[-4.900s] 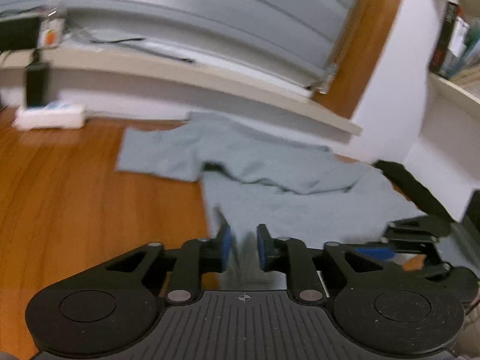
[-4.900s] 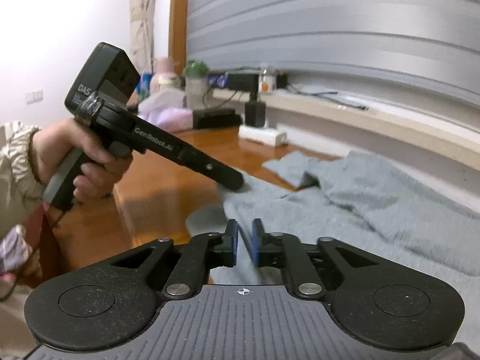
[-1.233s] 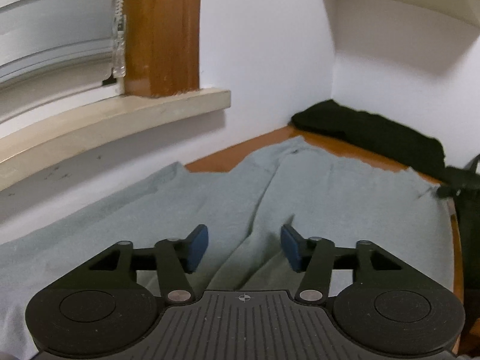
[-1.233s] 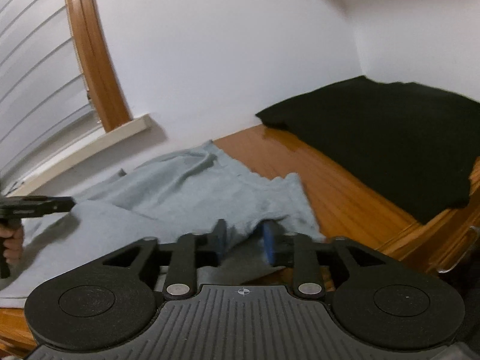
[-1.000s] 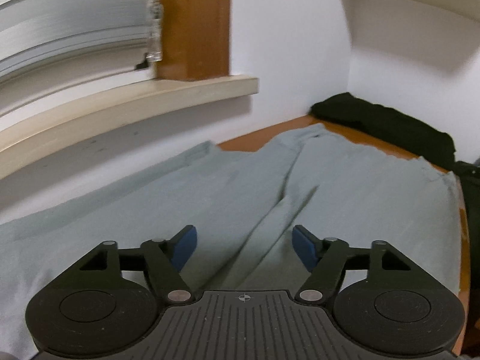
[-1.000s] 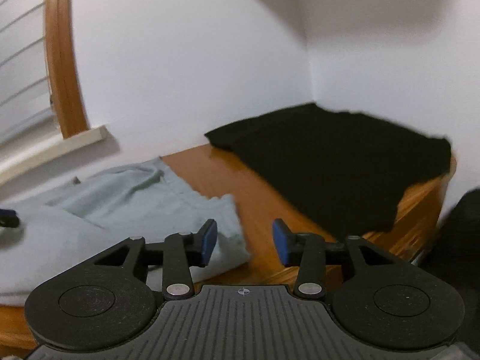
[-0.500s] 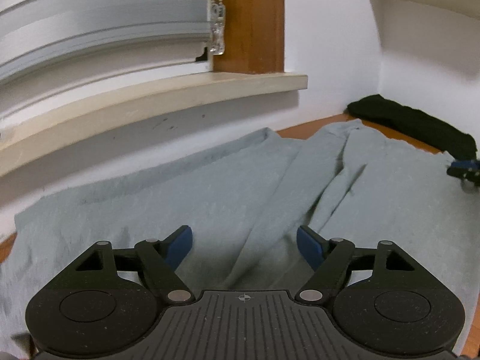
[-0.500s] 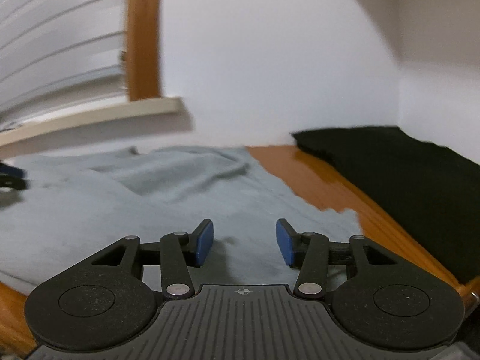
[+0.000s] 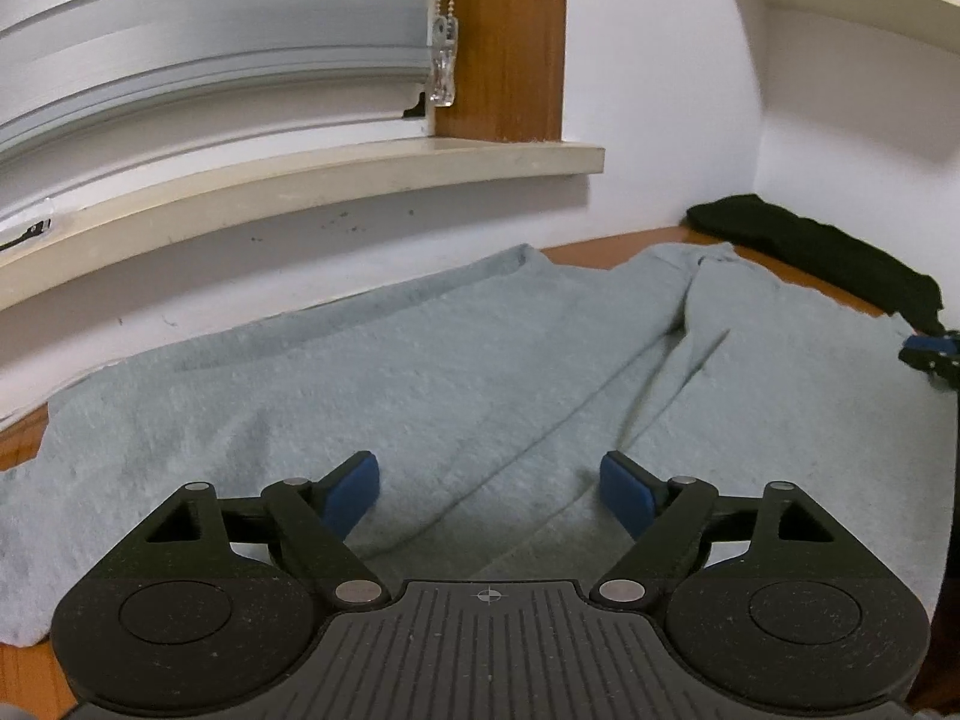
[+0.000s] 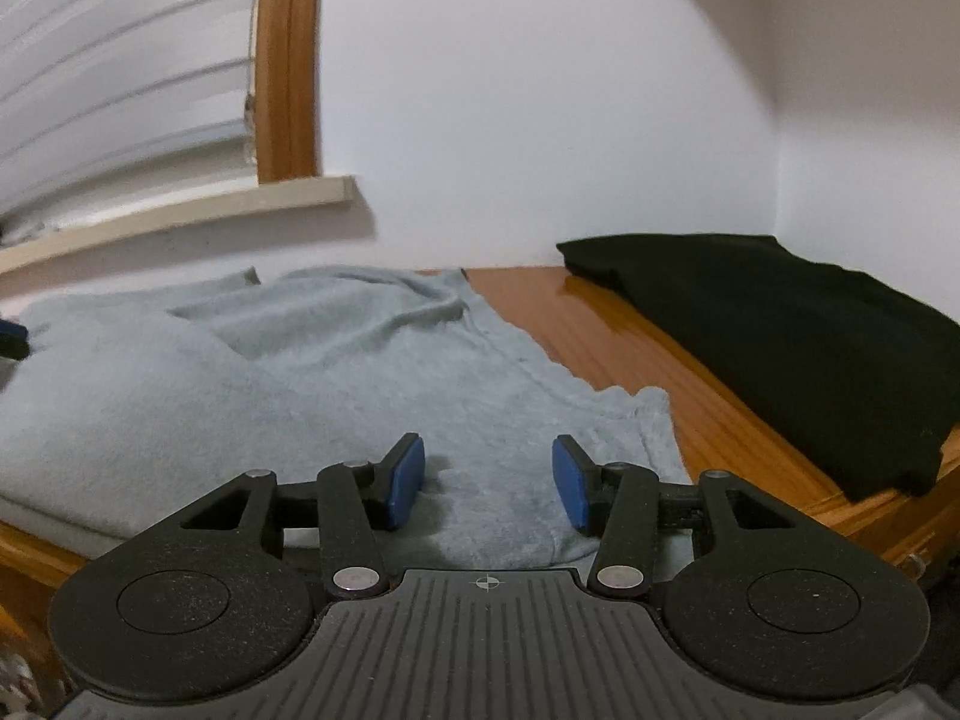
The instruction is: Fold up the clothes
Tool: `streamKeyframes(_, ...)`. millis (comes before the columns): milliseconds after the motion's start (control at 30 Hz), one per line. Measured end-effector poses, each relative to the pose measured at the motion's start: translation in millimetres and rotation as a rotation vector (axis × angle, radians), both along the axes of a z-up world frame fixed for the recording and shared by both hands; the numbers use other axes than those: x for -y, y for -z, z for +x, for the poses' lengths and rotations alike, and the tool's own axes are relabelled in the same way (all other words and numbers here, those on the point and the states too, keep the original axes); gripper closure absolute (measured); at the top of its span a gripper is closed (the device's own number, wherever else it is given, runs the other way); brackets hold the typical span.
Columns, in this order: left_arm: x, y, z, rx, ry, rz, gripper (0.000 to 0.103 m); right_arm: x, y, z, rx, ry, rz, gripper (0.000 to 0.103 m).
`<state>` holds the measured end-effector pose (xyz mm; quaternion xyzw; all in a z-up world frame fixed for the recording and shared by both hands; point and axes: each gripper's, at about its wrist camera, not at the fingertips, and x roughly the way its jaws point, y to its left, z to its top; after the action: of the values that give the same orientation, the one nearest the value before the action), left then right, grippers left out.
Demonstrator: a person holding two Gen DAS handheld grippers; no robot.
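The pale grey-blue knitted garment (image 9: 456,360) lies spread over the glossy orange-brown wooden counter (image 10: 606,336), reaching from the wall under the cream window sill (image 9: 336,180) to the near edge. It looks partly folded: one layer lies over another, with a long soft crease running toward one o'clock in the left wrist view. The step in hand appears to be the pause between folds, with both tools let go of the cloth.

The left tongs (image 9: 491,489) stand wide and are opening further, blue pads clear of the fabric beneath. The right tongs (image 10: 487,483) stand about half apart over the garment's near corner, nothing pinched between them.

The next move likely calls for choosing a fresh edge, perhaps the wavy hem at two o'clock in the right wrist view, and pinching it cleanly. The knit looks fuzzy, thick and limp. A flat black folded cloth (image 10: 798,330) lies at two o'clock.
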<state>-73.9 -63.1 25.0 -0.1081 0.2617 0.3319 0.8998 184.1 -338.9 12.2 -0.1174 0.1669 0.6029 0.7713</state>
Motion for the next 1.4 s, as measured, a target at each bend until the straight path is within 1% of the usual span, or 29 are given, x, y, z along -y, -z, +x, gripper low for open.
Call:
streamKeyframes(67,-0.7,0.1,0.3,0.000,-0.004,-0.001,0.019,-6.5,-8.2,-6.2,0.005,0.001,-0.006,0.053)
streamKeyframes(200,-10.6,-2.6,-0.7,0.018,-0.015,-0.030,0.018,-21.3,-26.1,-23.6,0.016,-0.019,0.006,0.053)
streamKeyframes(233,-12.2,-4.8,0.9,0.019,-0.013,-0.024,0.017,-27.6,-31.5,-31.7,0.025,-0.044,0.014,0.053)
streamKeyframes(300,-15.6,-9.3,4.1,0.022,-0.009,-0.012,0.012,-44.2,-43.6,-50.3,0.044,-0.108,0.027,0.053)
streamKeyframes(400,-20.5,-15.9,9.3,0.023,-0.002,0.005,0.012,-76.8,-62.3,-77.7,0.062,-0.190,0.056,0.053)
streamKeyframes(467,-24.0,-17.3,13.1,0.017,0.006,0.016,0.012,-100.6,-74.2,-94.9,0.054,-0.238,0.069,0.053)
streamKeyframes(533,-28.0,-15.7,13.4,0.017,0.000,0.012,0.012,-130.6,-81.3,-107.4,0.027,-0.275,0.064,0.053)
streamKeyframes(600,-31.9,-11.3,12.5,0.023,-0.006,-0.005,0.012,-162.1,-80.2,-112.7,-0.022,-0.295,0.040,0.052)
streamKeyframes(633,-33.5,-8.8,11.8,0.025,-0.010,-0.013,0.012,-175.8,-77.2,-114.7,-0.045,-0.302,0.022,0.050)
streamKeyframes(667,-34.3,-5.2,10.7,0.026,-0.012,-0.019,0.012,-185.6,-71.7,-117.2,-0.053,-0.312,-0.003,0.048)
streamKeyframes(767,-34.4,1.7,5.3,0.039,-0.015,-0.029,0.012,-206.4,-47.0,-119.0,-0.040,-0.313,-0.067,0.048)
streamKeyframes(833,-35.1,0.8,-0.1,0.067,-0.013,-0.032,0.012,-213.3,-38.2,-112.9,-0.084,-0.305,-0.111,0.049)
streamKeyframes(900,-37.1,0.7,-2.0,0.082,-0.022,-0.041,0.012,-211.7,-39.7,-105.3,-0.143,-0.298,-0.079,0.046)
streamKeyframes(933,-39.4,-0.1,-2.3,0.088,-0.021,-0.050,0.012,-211.8,-39.1,-103.9,-0.154,-0.294,-0.083,0.046)
streamKeyframes(1000,-46.5,-3.1,-1.7,0.093,0.012,-0.083,0.012,-211.8,-38.6,-103.5,-0.160,-0.288,-0.085,0.046)
streamKeyframes(1033,-52.1,-5.3,1.1,0.079,0.036,-0.094,0.012,-212.2,-38.6,-104.8,-0.155,-0.287,-0.085,0.046)
streamKeyframes(1067,-56.8,-7.5,5.7,0.048,0.054,-0.089,0.012,-212.6,-38.2,-105.7,-0.147,-0.285,-0.084,0.046)
streamKeyframes(1100,-61.4,-9.3,11.3,0.012,0.078,-0.081,0.017,-211.8,-38.4,-106.9,-0.141,-0.282,-0.081,0.046)
streamKeyframes(1167,-69.2,-11.2,28.2,-0.088,0.153,-0.054,0.026,-208.6,-39.3,-108.7,-0.142,-0.276,-0.064,0.045)
streamKeyframes(1200,-73.1,-11.8,36.1,-0.131,0.189,-0.049,0.027,-204.9,-38.6,-107.0,-0.147,-0.269,-0.051,0.045)
streamKeyframes(1267,-79.7,-10.9,49.2,-0.168,0.247,-0.080,0.027,-199.3,-36.9,-103.6,-0.160,-0.250,-0.021,0.044)
streamKeyframes(1367,-82.4,-7.0,67.7,-0.194,0.309,-0.093,0.027,-192.7,-37.6,-99.8,-0.175,-0.235,0.010,0.043)
streamKeyframes(1400,-82.8,-5.0,73.8,-0.206,0.327,-0.092,0.028,-191.7,-37.9,-99.5,-0.177,-0.235,0.014,0.041)
